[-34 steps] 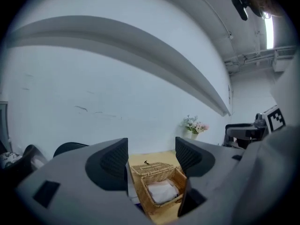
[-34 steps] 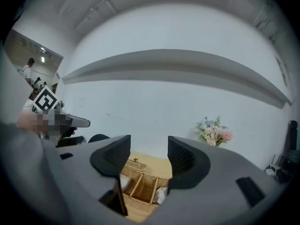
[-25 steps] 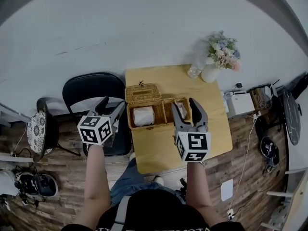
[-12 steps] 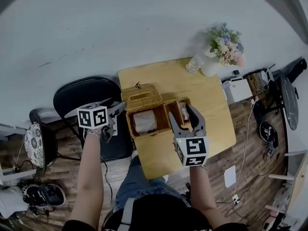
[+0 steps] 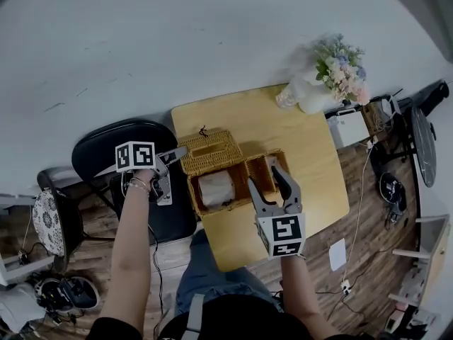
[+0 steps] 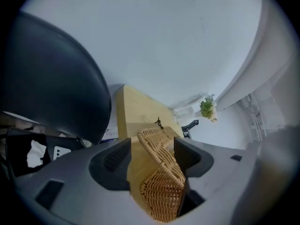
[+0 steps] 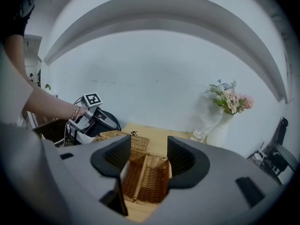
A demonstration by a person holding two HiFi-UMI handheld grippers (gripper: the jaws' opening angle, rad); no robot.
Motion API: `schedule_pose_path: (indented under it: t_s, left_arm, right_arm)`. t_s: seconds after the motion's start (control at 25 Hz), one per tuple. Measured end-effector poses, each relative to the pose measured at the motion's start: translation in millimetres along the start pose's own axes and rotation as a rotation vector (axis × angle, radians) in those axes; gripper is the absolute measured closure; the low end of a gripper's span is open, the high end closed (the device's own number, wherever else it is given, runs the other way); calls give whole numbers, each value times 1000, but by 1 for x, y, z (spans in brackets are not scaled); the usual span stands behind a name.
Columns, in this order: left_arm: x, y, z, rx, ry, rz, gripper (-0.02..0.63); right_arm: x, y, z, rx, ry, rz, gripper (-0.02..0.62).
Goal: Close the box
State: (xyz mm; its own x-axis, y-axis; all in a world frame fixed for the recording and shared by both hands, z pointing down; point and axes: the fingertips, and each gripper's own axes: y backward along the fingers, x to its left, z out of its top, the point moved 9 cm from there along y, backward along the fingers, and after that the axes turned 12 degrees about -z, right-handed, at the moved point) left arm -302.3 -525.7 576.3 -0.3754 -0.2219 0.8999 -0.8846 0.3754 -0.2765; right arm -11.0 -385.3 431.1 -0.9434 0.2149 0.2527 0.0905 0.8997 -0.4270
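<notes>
A wicker box (image 5: pixel 237 202) stands open on the wooden table (image 5: pixel 248 119), its lid (image 5: pixel 209 151) tipped back toward the wall. A white roll (image 5: pixel 214 186) lies in its left compartment. My left gripper (image 5: pixel 177 163) reaches in from the left. Its jaws straddle the lid's left edge (image 6: pixel 161 172) and are closing; the lid leans on the right jaw, with a gap at the other. My right gripper (image 5: pixel 265 178) hovers at the box's right compartment (image 7: pixel 147 177) with its jaws closing slightly and nothing pressed between them.
A white vase of flowers (image 5: pixel 340 69) and a glass jar (image 5: pixel 287 99) stand at the table's far right corner. A black chair (image 5: pixel 120 147) sits left of the table, under my left arm. Wood floor with cables and gear lies at right.
My left gripper swung right from over the chair to the lid's left edge, which now sits between its jaws. The right gripper stayed at the box's right end.
</notes>
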Motion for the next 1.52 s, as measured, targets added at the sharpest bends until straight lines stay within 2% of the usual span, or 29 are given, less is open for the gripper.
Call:
schedule_pose_path:
  t_s: [0.2, 0.36, 0.48, 0.64, 0.96, 1.28, 1.52]
  left_arm:
    - [21, -11, 3, 12, 160, -52, 336]
    - [26, -13, 10, -28, 195, -87, 410]
    - [23, -13, 14, -31, 161, -83, 469]
    - [15, -13, 16, -17, 97, -38, 482]
    - [-12, 0, 25, -69, -21, -3, 497]
    - [-43, 12, 28, -133, -103, 10, 517]
    - [-73, 20, 25, -147, -262, 25, 529]
  right_arm:
    - [0, -6, -3, 19, 4, -7, 360]
    - [6, -12, -1, 25, 43, 9, 364]
    - [13, -15, 2, 18, 75, 30, 364]
    - [18, -16, 5, 6, 109, 49, 365]
    - [17, -5, 12, -37, 126, 70, 365]
    - [0, 15, 14, -65, 125, 59, 369]
    - [-5, 26, 18, -92, 95, 61, 371]
